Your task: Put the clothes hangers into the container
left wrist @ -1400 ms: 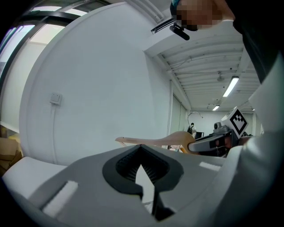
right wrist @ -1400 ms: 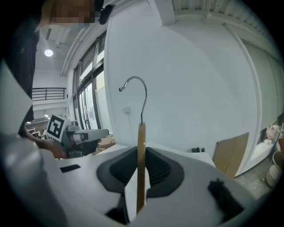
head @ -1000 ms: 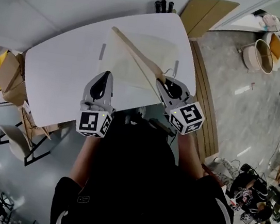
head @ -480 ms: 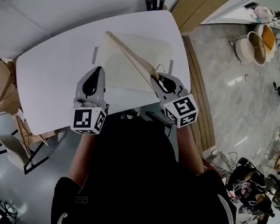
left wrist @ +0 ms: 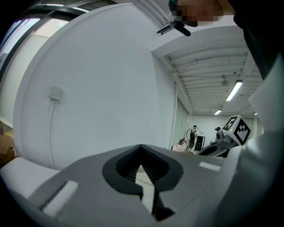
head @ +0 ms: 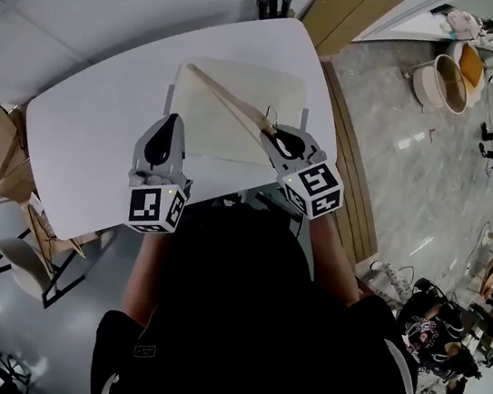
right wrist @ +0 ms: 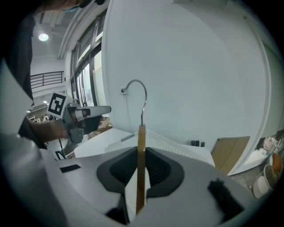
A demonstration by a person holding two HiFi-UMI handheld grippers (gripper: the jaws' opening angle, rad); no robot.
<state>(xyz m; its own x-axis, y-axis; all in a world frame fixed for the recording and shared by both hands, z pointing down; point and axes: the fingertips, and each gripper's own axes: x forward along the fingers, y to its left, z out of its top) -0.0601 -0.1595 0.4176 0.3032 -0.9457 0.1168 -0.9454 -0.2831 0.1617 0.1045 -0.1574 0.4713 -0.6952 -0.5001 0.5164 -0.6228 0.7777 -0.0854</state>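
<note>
Centrally, the right gripper (right wrist: 141, 155) is clamped on the neck of a wooden clothes hanger (right wrist: 141, 137), with the wire hook (right wrist: 136, 88) upright at 12 o'clock. The hanger's long arm reaches toward 10 o'clock across the pale perforated container (head: 272, 90). A good placement would keep the hanger level and release it only once it rests inside. The left gripper (head: 165, 141), at the container's 7 o'clock, has its jaws together on nothing. Apart from that hanger, the container on the white table (head: 90, 141) looks empty.
</note>
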